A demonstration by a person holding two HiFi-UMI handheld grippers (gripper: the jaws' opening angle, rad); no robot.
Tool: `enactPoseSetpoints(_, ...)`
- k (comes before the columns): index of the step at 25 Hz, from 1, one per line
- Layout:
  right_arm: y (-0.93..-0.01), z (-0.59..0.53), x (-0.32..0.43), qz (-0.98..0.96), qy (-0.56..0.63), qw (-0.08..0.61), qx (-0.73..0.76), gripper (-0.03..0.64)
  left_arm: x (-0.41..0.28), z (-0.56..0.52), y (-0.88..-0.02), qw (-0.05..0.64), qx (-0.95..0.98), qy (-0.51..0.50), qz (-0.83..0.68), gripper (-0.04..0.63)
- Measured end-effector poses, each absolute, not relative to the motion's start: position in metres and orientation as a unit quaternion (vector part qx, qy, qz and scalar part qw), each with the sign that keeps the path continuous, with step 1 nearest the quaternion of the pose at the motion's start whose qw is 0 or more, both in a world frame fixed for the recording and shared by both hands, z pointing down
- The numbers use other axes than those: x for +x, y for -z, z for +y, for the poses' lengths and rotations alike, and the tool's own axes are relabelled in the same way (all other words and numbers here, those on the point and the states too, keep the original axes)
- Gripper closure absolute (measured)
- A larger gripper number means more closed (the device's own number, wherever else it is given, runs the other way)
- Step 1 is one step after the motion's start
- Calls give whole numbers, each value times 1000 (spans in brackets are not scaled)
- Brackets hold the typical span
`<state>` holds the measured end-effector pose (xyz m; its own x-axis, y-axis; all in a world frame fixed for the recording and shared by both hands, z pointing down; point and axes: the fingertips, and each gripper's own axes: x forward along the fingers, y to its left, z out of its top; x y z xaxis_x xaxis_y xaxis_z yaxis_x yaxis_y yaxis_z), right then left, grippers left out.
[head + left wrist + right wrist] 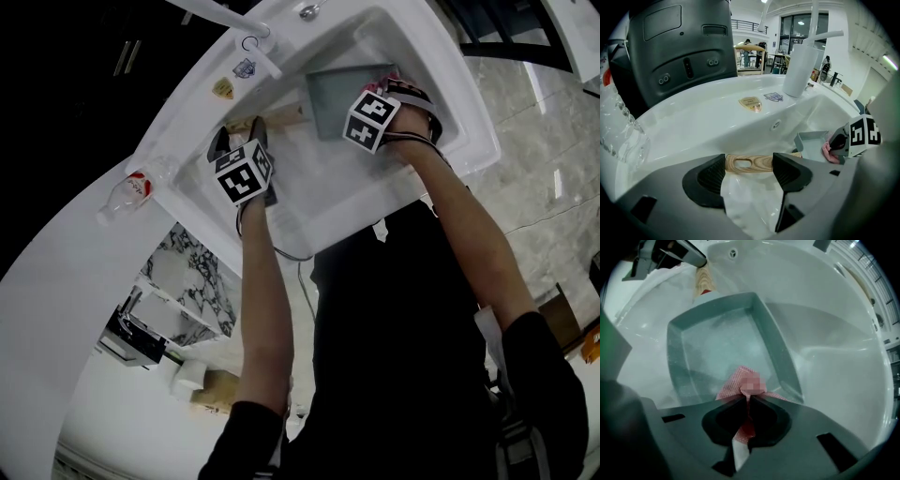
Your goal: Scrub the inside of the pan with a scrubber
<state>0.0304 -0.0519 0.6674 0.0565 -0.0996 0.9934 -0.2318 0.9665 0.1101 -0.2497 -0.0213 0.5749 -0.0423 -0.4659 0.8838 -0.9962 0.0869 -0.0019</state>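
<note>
A square grey pan (pixel 336 94) with a wooden handle (pixel 281 118) lies in the white sink (pixel 469 141). My right gripper (pixel 747 404) is shut on a red mesh scrubber (pixel 740 383), which it holds at the pan's (pixel 722 343) near rim, over the wet inside. My left gripper (pixel 750 173) is open, and the wooden handle (pixel 750 163) lies crosswise just past its fingertips, not clamped. In the head view the left gripper (pixel 239 139) sits at the handle's end and the right gripper (pixel 386 98) over the pan's right side. From the left gripper view the pan (pixel 811 143) and scrubber (pixel 828 152) show at the right.
A white faucet (pixel 801 61) rises at the back of the sink, with an overflow hole (pixel 776 124) in the basin wall. A clear plastic bottle (pixel 131 187) stands on the counter left of the basin. A dark machine (pixel 679 47) stands behind the counter.
</note>
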Motion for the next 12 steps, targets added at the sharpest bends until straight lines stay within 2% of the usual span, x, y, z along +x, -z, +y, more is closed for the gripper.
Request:
enactPoseSetpoints(6,-670,-2,32,-675,-127,726,25,581,-249,-21,-575,379,577,-348,-634,288)
enactPoseSetpoints(12,-665,18,17,-694,-195,692,-32,578,-249,-21,-575,378,577,-348,-634,288)
